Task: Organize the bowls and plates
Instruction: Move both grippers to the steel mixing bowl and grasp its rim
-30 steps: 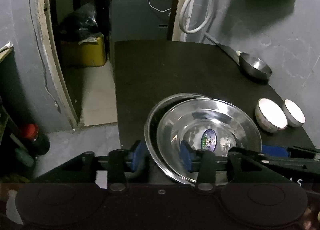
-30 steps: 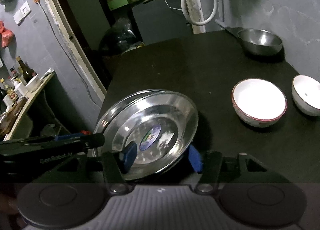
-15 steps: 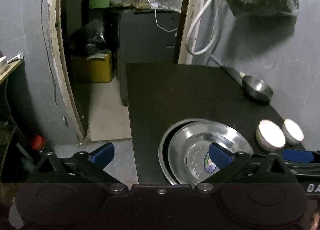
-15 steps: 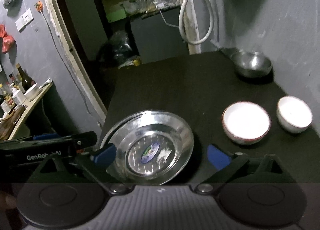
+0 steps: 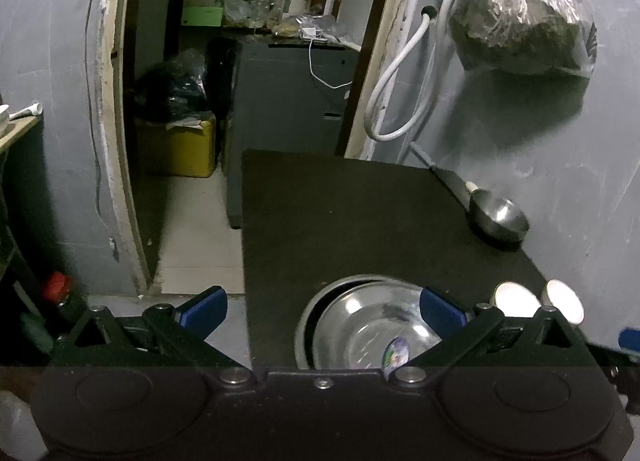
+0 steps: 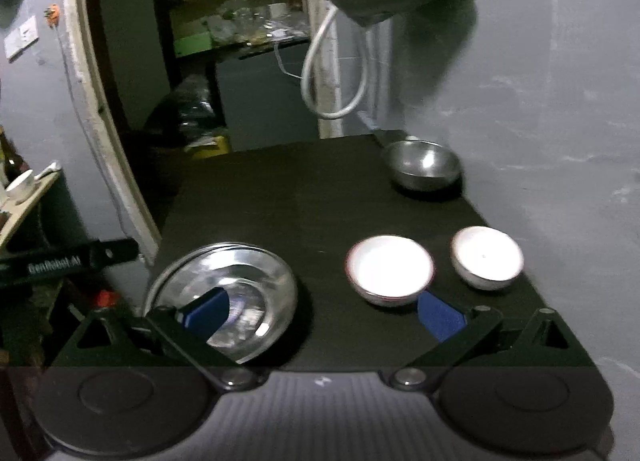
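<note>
- Both tongs, left [image 5: 320, 311] and right [image 6: 322, 311], have just been opening; jaws now wide apart, nothing between them.
- Steel plates [image 6: 224, 293] sit nested at tabletop [image 5: 340, 213] near-left corner.
- Next, I judge: approach the white bowls [image 6: 390, 271] level, grip a rim, nest.
- Right view shows bowl interiors; left view only edges.

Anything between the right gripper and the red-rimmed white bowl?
Nothing visible. The right gripper hangs open over bare table, and the red-rimmed bowl sits just beyond its right jaw, clear of the plates.
</note>
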